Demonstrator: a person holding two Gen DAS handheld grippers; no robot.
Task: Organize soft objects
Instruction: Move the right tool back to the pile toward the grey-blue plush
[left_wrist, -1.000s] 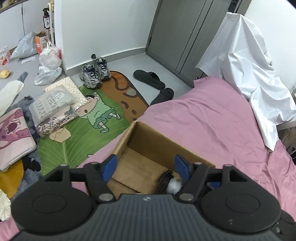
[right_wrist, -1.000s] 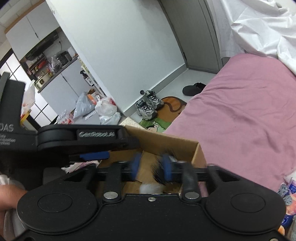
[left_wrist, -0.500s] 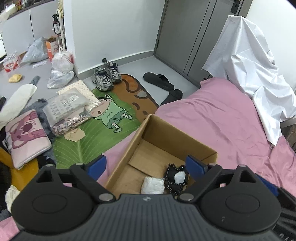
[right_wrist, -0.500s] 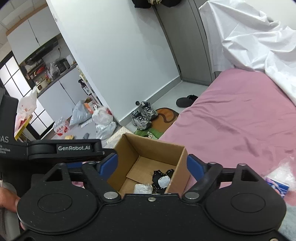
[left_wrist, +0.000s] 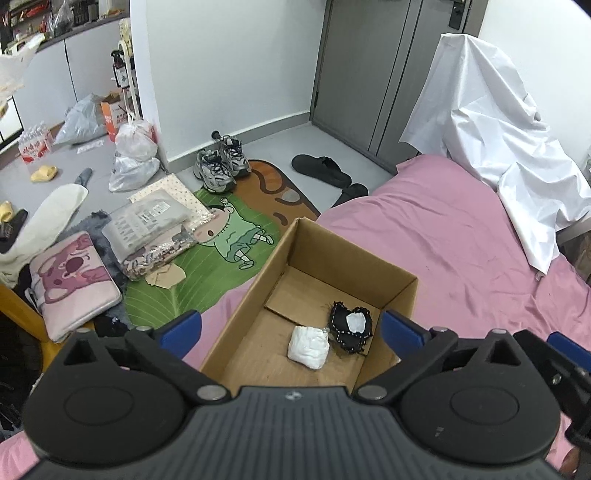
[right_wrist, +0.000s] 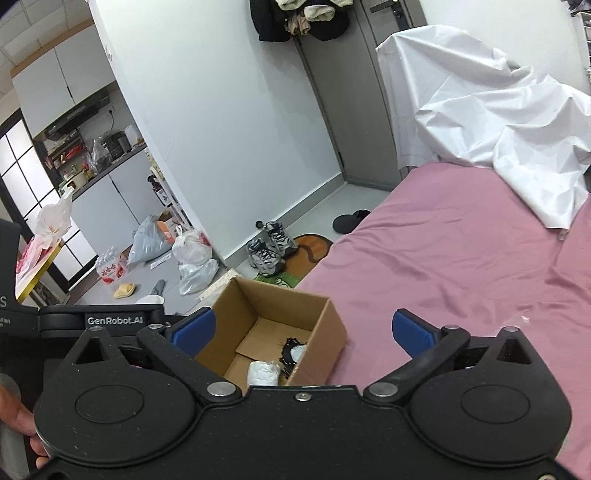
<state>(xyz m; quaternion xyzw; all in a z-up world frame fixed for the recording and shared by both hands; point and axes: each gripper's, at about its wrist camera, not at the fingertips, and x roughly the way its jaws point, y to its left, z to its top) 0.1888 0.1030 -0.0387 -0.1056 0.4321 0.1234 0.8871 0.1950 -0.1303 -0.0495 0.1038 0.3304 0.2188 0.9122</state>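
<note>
Both the left gripper (left_wrist: 290, 326) and right gripper (right_wrist: 301, 328) have just been opening their jaws and now stand fully wide, holding nothing. The white wadded cloth (left_wrist: 308, 347) and black heart-shaped pouch (left_wrist: 350, 326) lie side by side in the open brown cardboard box (left_wrist: 314, 254) on the pink bed (left_wrist: 443, 236). Only the left view shows the green cartoon floor mat (left_wrist: 207, 258); only the right shows dark clothes hanging over the door (right_wrist: 301, 16).

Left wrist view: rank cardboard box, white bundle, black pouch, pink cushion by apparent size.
1. cardboard box
2. pink cushion
3. white bundle and black pouch: look alike, no ranking.
</note>
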